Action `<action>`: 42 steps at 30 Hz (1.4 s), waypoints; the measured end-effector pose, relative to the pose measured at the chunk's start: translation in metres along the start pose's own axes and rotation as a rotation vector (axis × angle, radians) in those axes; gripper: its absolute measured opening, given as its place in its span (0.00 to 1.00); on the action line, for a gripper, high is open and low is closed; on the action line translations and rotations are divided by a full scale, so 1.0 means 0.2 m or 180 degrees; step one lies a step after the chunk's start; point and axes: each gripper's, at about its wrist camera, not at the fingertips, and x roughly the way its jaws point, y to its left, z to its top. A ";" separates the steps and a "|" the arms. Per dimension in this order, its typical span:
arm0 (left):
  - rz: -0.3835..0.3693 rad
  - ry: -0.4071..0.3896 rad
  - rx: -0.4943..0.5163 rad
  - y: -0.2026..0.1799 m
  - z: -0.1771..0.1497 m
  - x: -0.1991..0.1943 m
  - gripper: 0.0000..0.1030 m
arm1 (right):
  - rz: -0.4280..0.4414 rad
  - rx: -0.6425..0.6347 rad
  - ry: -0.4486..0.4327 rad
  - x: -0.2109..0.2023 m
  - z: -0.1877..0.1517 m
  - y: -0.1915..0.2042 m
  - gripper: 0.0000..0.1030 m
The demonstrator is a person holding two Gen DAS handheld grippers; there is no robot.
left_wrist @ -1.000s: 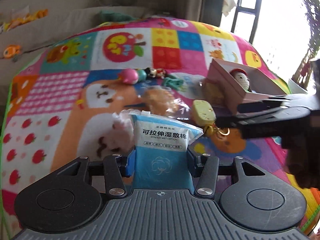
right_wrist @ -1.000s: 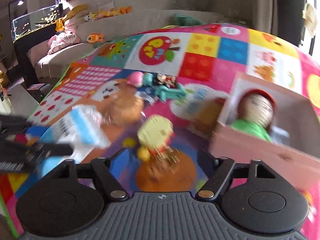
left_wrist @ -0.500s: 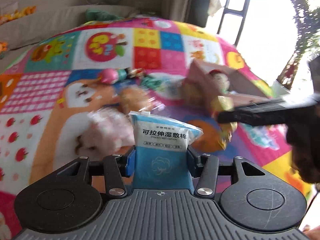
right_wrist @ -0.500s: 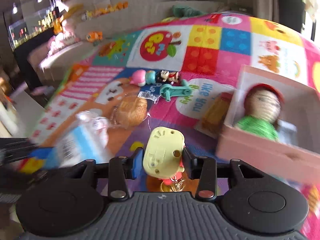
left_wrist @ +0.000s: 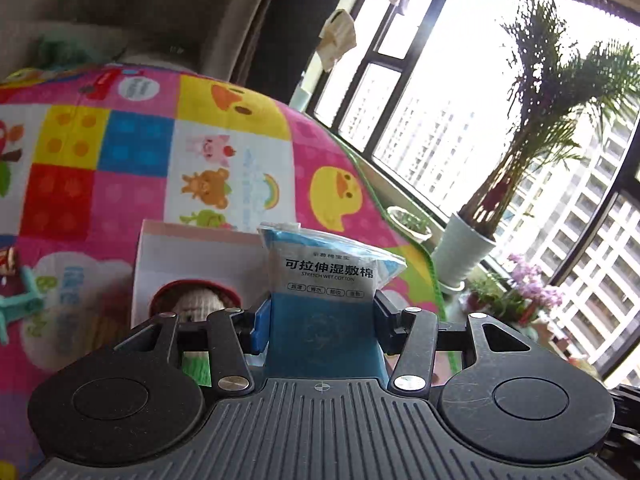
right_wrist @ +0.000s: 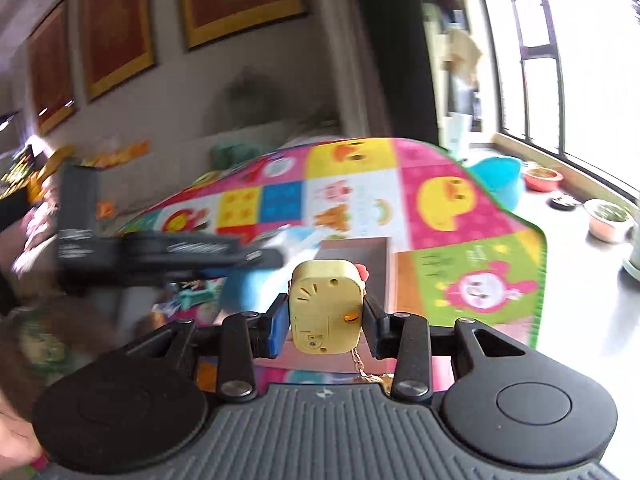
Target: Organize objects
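Observation:
My left gripper [left_wrist: 320, 322] is shut on a blue and white wet cotton pack [left_wrist: 324, 300] and holds it above the pink box [left_wrist: 192, 256], where a knitted doll [left_wrist: 196, 304] with a red hat lies. My right gripper [right_wrist: 325, 318] is shut on a yellow keychain toy [right_wrist: 326, 308] with a gold chain hanging under it, lifted in front of the pink box [right_wrist: 360, 256]. The left gripper [right_wrist: 168, 254] shows blurred at the left of the right wrist view, with the pack at its tip.
A colourful play mat [left_wrist: 132, 152] covers the floor. A teal toy [left_wrist: 18, 300] lies at the far left. Potted plants [left_wrist: 468, 252] stand by the window on the right. Bowls [right_wrist: 608, 220] and a blue tub [right_wrist: 500, 180] sit beyond the mat's edge.
Both grippers have lifted and swung right toward the pink box. The left one carries the cotton pack over the box; the right one carries the yellow keychain toy higher off the mat.

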 end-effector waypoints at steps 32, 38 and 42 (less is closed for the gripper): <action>0.0719 0.0241 -0.0036 0.52 -0.48 -0.76 0.52 | 0.0055 0.0291 0.0032 0.35 0.36 -0.08 0.53; 0.1275 -0.0154 -0.0409 0.76 -0.49 -0.93 0.52 | -0.0121 0.0055 0.0225 0.38 0.26 0.02 0.58; 0.1877 -0.0557 -0.1057 1.01 -0.48 -1.04 0.52 | -0.0054 -0.0161 0.0392 0.46 0.23 0.17 0.61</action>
